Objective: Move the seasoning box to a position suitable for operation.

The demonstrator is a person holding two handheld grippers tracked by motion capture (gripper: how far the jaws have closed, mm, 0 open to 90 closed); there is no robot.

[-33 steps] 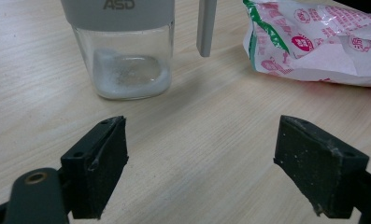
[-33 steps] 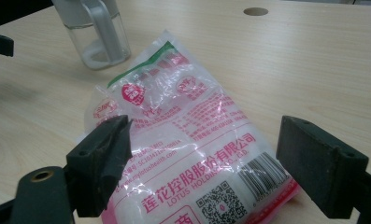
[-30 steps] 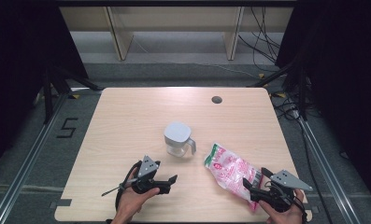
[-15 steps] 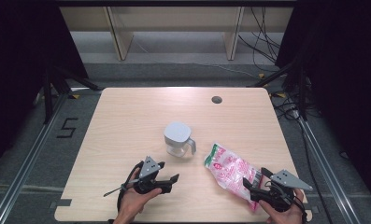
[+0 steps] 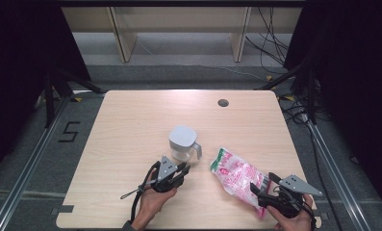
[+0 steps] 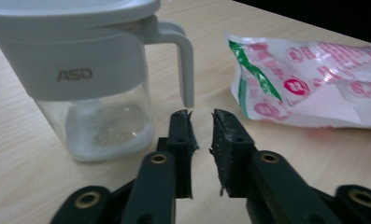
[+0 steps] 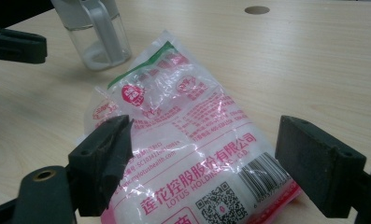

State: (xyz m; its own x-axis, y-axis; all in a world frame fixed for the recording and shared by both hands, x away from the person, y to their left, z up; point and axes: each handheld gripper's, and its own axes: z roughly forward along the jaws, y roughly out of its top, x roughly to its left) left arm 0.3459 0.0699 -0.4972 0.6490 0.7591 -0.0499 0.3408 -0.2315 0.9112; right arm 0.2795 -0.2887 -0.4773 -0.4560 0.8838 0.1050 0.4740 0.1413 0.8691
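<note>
The left claw (image 6: 202, 123) has just been closing (narrow gap, nothing between) below the jug handle (image 6: 183, 56). The right claw (image 7: 204, 154) is spread wide around the bag (image 7: 192, 140).

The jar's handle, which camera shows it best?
The left gripper view: the handle of the jar stands close, in full outline, just beyond the left claw. The right gripper view shows it farther off, cut by the top edge. The high view shows it small, on the jar's right side.
</note>
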